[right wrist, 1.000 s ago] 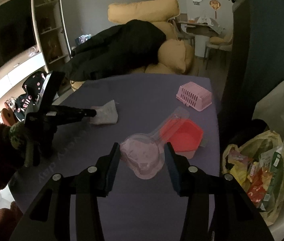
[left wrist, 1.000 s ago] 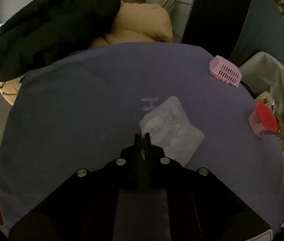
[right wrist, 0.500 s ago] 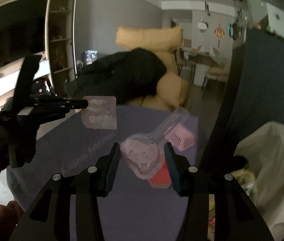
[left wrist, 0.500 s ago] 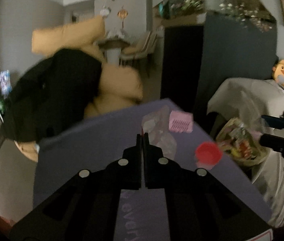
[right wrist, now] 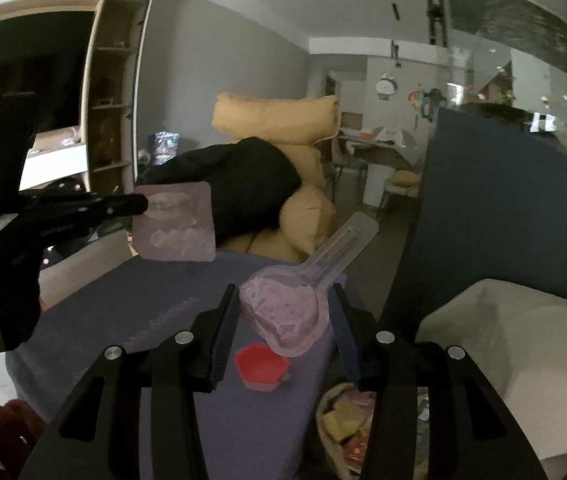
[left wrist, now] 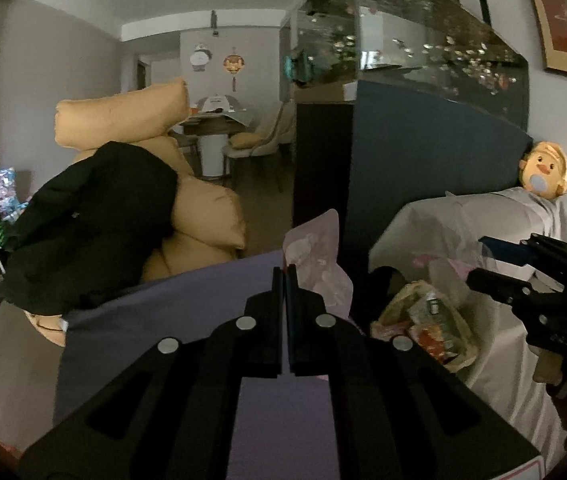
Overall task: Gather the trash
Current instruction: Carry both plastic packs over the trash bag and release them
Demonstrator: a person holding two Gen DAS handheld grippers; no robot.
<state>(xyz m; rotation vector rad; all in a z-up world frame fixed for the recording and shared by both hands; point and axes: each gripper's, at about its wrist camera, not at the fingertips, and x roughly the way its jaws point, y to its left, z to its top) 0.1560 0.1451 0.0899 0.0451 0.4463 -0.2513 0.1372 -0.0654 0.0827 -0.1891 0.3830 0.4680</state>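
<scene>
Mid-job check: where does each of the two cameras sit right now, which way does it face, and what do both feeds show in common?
Left wrist: rides the left gripper, looking along shut fingers pinching a thin plastic wrapper, toward the yellow cushions and fish tank; the right gripper enters at the right edge.
Right wrist: rides the right gripper, jaws clamping a clear spoon-shaped blister pack above the purple table; the left gripper shows at left.
Shared: cushions, black jacket, table, trash bag.

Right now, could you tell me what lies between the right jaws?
In the right wrist view, the clear spoon-shaped plastic shell sits between the jaws of the right gripper, held above the purple table.
</scene>
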